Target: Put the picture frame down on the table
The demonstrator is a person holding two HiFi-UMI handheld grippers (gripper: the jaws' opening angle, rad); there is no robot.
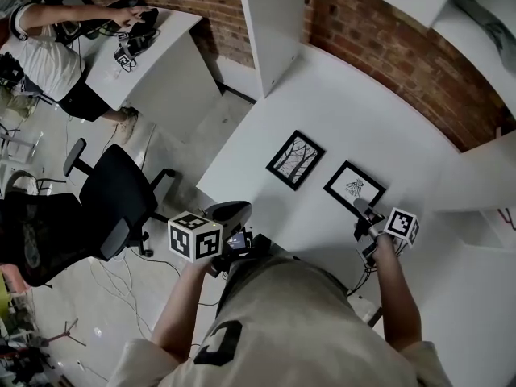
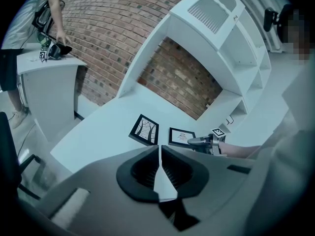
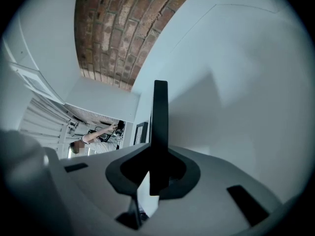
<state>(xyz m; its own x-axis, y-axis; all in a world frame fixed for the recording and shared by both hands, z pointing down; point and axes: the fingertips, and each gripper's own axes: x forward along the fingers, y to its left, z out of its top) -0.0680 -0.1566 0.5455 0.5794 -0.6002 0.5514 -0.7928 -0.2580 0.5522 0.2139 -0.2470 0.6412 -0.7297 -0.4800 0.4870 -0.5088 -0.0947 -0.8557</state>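
Two black picture frames lie on the one white counter (image 1: 363, 111), side by side and a little apart. Of the two hand-held grippers, the right hand-held gripper (image 1: 360, 209) is clamped on the near edge of the right picture frame (image 1: 354, 186). That frame lies flat at the counter's surface, though I cannot tell whether it fully rests there. The left picture frame (image 1: 295, 160), showing bare trees, is untouched. The left hand-held gripper (image 2: 160, 154) has its jaws closed together on nothing, short of the counter's edge.
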